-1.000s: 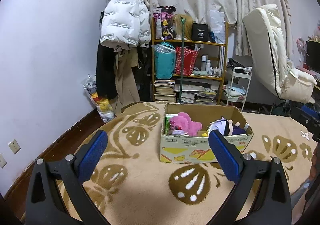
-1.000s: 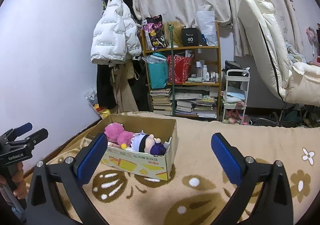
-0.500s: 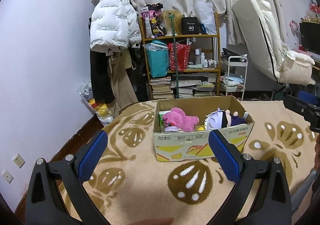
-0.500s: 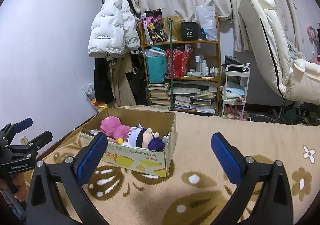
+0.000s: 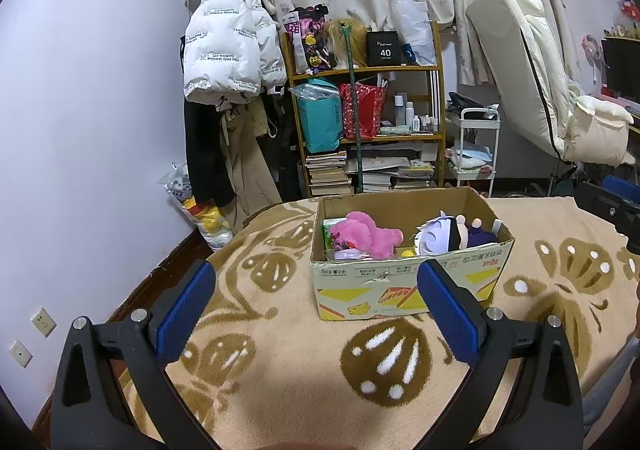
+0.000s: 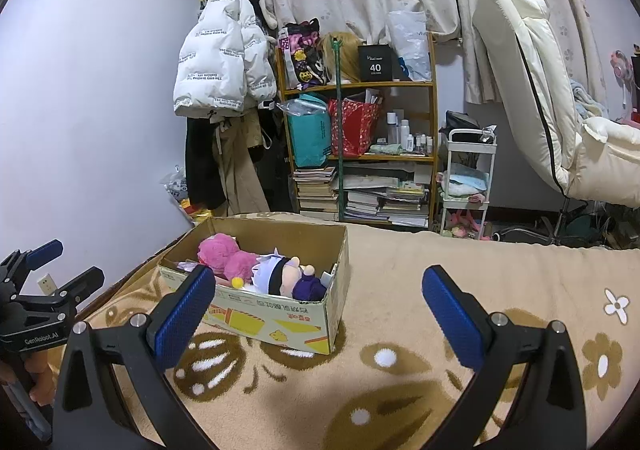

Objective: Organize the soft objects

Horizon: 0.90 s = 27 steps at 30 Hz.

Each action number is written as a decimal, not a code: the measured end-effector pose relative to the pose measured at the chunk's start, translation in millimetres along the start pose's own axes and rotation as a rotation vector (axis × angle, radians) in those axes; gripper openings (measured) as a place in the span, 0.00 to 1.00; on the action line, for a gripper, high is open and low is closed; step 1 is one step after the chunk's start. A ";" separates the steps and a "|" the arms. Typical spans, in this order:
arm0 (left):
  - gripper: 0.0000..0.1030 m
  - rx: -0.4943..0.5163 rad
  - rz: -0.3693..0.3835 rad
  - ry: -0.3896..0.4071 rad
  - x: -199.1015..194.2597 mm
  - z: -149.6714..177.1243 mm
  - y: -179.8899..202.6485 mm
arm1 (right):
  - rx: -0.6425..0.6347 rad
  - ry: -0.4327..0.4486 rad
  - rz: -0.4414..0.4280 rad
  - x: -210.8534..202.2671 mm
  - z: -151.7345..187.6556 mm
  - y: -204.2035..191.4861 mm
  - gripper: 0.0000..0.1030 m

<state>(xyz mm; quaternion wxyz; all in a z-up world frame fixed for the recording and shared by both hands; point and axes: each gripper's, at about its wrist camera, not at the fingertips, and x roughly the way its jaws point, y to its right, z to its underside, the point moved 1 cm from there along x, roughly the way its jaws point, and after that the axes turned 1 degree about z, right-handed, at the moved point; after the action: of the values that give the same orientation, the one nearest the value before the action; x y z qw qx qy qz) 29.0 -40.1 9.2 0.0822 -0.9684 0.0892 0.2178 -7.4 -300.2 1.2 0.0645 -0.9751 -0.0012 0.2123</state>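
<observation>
With both your left hand-held gripper (image 5: 316,304) and right hand-held gripper (image 6: 318,308) spread wide and empty, the pink plush (image 5: 368,234) and doll (image 5: 454,236) sit mid-frame inside the cardboard box (image 5: 404,286), whose thin wall could buckle or slide on the blanket (image 5: 304,382) if you clip it reaching in.

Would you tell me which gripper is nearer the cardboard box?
Left. The left gripper faces the cardboard box head-on; the right gripper is off its right corner, aimed mostly at carpet.
</observation>
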 end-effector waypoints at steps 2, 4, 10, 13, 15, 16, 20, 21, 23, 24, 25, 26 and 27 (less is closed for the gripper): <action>0.97 -0.001 -0.001 -0.001 0.7 -0.3 0.0 | -0.002 0.001 0.000 0.0 0.0 0.3 1.00; 0.97 0.000 -0.003 -0.001 0.8 -0.2 -0.3 | -0.002 0.001 0.000 0.1 0.1 -0.5 1.00; 0.97 -0.002 -0.001 -0.006 1.4 0.6 -1.6 | -0.002 0.001 0.001 -0.1 0.0 0.3 1.00; 0.97 0.002 -0.003 -0.003 1.4 0.2 -1.5 | 0.007 0.006 0.002 -0.3 0.8 2.7 1.00; 0.97 0.002 -0.004 -0.004 1.4 0.6 -1.6 | 0.018 0.005 0.005 0.1 1.0 6.0 1.00; 0.97 0.000 -0.003 -0.005 1.4 0.2 -1.2 | 0.023 0.003 0.006 1.1 1.2 7.9 1.00; 0.97 -0.008 -0.006 -0.005 1.8 0.3 -1.9 | 0.027 0.003 0.015 -0.7 1.2 10.5 1.00; 0.97 -0.013 -0.003 -0.007 2.2 0.7 -2.7 | 0.027 0.004 0.014 -0.9 1.3 10.5 1.00; 0.97 -0.018 0.000 -0.011 2.9 1.1 -3.3 | 0.026 0.004 0.015 -0.7 1.2 10.5 1.00; 0.97 -0.020 0.001 -0.013 3.4 0.8 -3.4 | 0.026 0.003 0.015 -0.7 1.3 10.1 1.00; 0.97 -0.019 0.000 -0.013 3.5 0.2 -3.3 | 0.024 0.004 0.016 -0.5 1.5 11.5 1.00; 0.97 -0.018 -0.001 -0.012 3.6 0.1 -3.4 | 0.024 0.004 0.016 -1.1 1.1 10.7 1.00; 0.97 -0.017 0.001 -0.013 3.6 0.1 -3.4 | 0.026 0.004 0.014 -1.1 1.1 10.5 1.00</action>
<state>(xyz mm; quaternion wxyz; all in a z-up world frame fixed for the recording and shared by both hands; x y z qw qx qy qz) 32.9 -37.2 7.9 0.0744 -0.9676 0.0873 0.2248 -9.1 -310.5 -0.7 0.0755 -0.9745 0.0087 0.2110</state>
